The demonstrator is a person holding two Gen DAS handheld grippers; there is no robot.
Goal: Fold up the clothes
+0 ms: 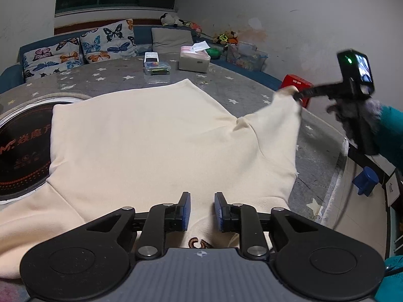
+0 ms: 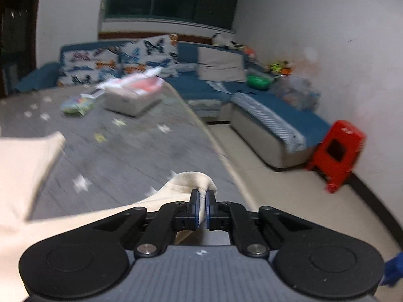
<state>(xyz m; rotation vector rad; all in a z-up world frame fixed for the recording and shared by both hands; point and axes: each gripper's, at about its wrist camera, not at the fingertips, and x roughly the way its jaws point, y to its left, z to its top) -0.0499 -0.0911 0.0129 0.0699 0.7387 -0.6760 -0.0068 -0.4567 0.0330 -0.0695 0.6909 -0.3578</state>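
A cream sweatshirt lies spread flat on the grey star-patterned table cover. My left gripper is open and hovers just above the near part of the garment, by a brown embroidered mark. My right gripper is shut on the cuff of the right sleeve and holds it lifted off the table. From the left wrist view the right gripper pulls the sleeve up and to the right. The right wrist view is motion-blurred.
A round black induction hob is set in the table at left, partly under the sweatshirt. A tissue box and a small plastic box stand at the far side. A blue sofa and red stool are beyond the table's right edge.
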